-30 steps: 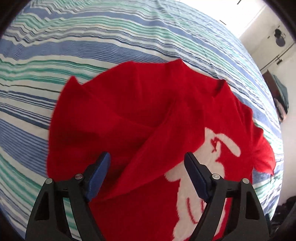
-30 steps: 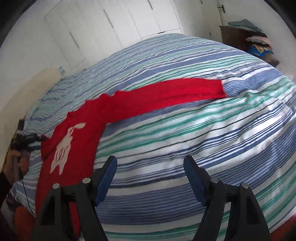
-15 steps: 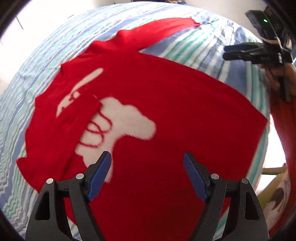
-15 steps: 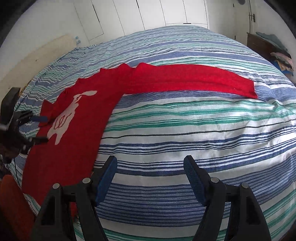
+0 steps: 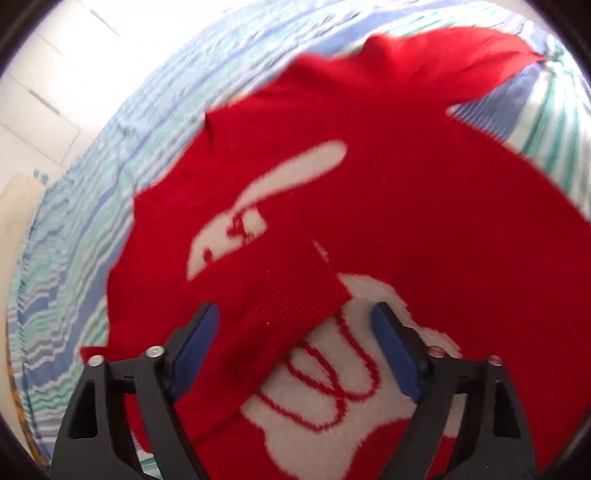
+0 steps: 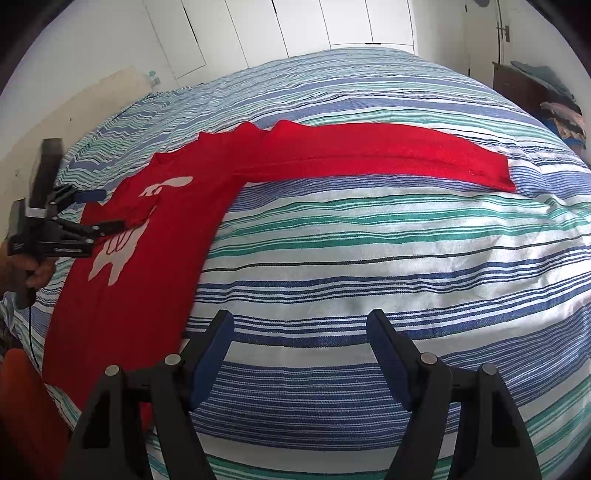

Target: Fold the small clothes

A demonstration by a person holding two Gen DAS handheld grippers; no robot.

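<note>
A red sweater (image 5: 424,229) with a white rabbit motif lies flat on the striped bed. One sleeve is folded across the chest, and its ribbed cuff (image 5: 303,295) rests on the motif. My left gripper (image 5: 295,332) hovers just over that cuff. Its jaws are closing with the cuff between them, and the pads stand clear of the cloth. In the right wrist view the sweater (image 6: 147,266) lies at the left, with the left gripper (image 6: 109,208) over it. The other sleeve (image 6: 388,155) stretches out straight to the right. My right gripper (image 6: 299,354) stands open over bare bedcover, holding nothing.
The blue, green and white striped bedcover (image 6: 369,258) fills both views. White wardrobe doors (image 6: 295,33) stand behind the bed. A dark dresser (image 6: 524,88) piled with clothes is at the far right. A person's hand (image 6: 22,273) holds the left gripper's handle.
The left gripper swept across the sweater and rolled, ending over the folded sleeve's cuff with its jaws narrower. The right gripper's view shifted a little, bringing the outstretched sleeve more into view.
</note>
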